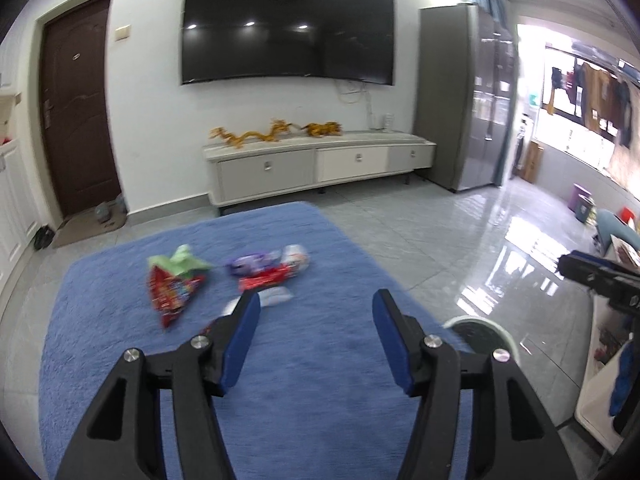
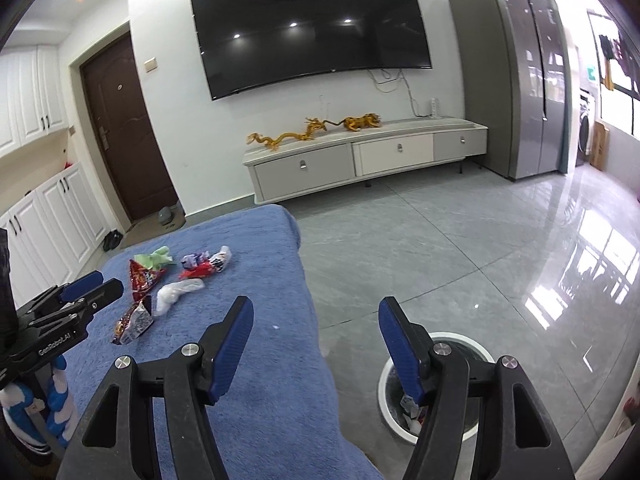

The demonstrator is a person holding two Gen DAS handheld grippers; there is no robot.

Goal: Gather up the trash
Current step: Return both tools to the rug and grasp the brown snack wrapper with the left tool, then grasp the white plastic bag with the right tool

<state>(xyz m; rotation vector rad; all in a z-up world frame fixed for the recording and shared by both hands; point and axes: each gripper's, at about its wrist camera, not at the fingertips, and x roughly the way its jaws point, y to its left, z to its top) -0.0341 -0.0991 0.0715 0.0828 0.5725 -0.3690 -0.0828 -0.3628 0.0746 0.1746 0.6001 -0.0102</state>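
Observation:
Several wrappers lie on a blue blanket: a red snack bag, a green wrapper, a purple wrapper, a white plastic bag and a crumpled foil bag. My left gripper hovers open and empty over the blanket, just short of the pile. My right gripper is open and empty above the blanket's right edge. A white round bin with trash inside stands on the floor under its right finger.
Grey glossy tiles stretch to the right of the blanket. A low TV cabinet with gold dragon figures sits under a wall TV. A grey fridge is at the far right, a brown door at the left.

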